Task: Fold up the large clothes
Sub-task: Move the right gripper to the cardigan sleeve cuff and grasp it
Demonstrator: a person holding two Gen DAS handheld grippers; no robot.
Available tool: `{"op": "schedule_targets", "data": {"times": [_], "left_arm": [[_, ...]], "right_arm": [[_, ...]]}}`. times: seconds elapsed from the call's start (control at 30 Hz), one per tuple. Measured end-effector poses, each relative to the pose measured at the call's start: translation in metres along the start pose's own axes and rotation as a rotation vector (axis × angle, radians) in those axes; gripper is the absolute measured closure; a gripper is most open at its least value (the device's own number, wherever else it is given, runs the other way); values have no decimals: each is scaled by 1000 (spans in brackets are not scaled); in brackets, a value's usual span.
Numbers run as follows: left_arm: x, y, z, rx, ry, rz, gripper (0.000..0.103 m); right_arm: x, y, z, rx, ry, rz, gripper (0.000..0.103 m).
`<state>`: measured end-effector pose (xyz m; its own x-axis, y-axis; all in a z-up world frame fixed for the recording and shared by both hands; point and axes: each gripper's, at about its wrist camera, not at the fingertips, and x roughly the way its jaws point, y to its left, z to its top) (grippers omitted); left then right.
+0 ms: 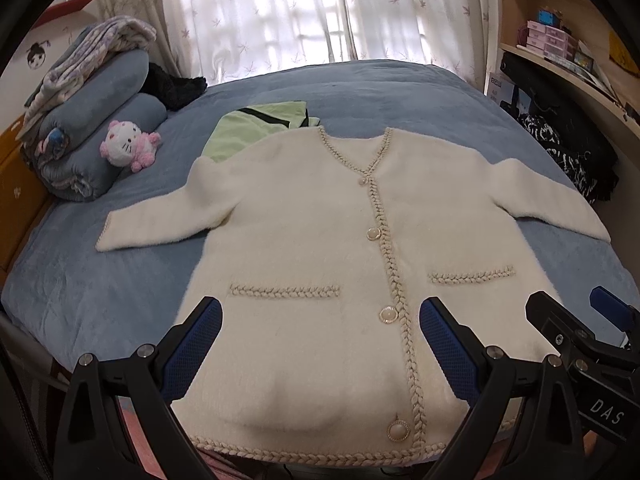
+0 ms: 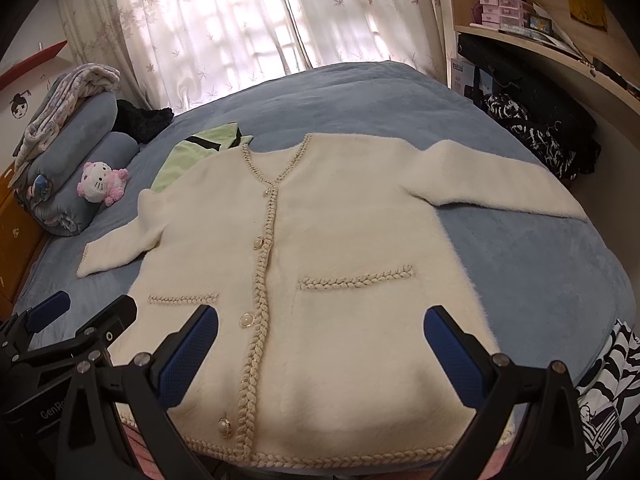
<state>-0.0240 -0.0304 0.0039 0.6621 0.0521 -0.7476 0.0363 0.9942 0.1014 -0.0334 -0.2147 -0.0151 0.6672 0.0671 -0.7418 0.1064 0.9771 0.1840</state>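
Note:
A cream fluffy cardigan [image 1: 304,232] [image 2: 344,224] with braided trim and pearl buttons lies flat, front up and buttoned, on a blue bed [image 1: 380,92] [image 2: 520,264]. Both sleeves spread out sideways. My left gripper [image 1: 320,336] hovers open above the hem, left of the button line, holding nothing. My right gripper [image 2: 320,340] is open too, above the hem's right half, and nothing is between its fingers. Each gripper shows in the other's view: the right gripper [image 1: 580,316] at the right edge, the left gripper [image 2: 84,316] at the left edge.
A green garment [image 1: 248,128] [image 2: 188,156] lies partly under the cardigan's left shoulder. Rolled blue bedding [image 1: 100,120], folded blankets and a pink plush cat [image 1: 128,146] [image 2: 102,182] sit at the bed's left. Black-and-white clothes [image 1: 560,152] [image 2: 528,136] hang off the right side below shelves. Curtains [image 1: 280,12] cover the window behind.

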Motion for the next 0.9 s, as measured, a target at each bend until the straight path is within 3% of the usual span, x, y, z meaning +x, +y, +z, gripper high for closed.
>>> {"op": "schedule_targets", "data": {"times": [0.17,0.3,0.47,0.7,0.83,0.9], "left_arm": [[4,-16,21,63,-20,7,5],[5,-32,45,104,-63,-33,5],[12,-55,73,152,-88,-61,5],[18,-89,111,199,-196,-57,5],[25,-106,130,215,-208,-90,5],[30,-115,141,223,-208,-114,5]], "right_arm": [[5,-13,13,23,-16,2,0],[6,-29,29,60,-60,1,0],[9,-54,55,132,-125,-7,0],[-2,-77,92,156,-264,-26,0],[-5,-88,111,176,-349,-11,0],[-1,-91,123,167,-349,-18,0]]}}
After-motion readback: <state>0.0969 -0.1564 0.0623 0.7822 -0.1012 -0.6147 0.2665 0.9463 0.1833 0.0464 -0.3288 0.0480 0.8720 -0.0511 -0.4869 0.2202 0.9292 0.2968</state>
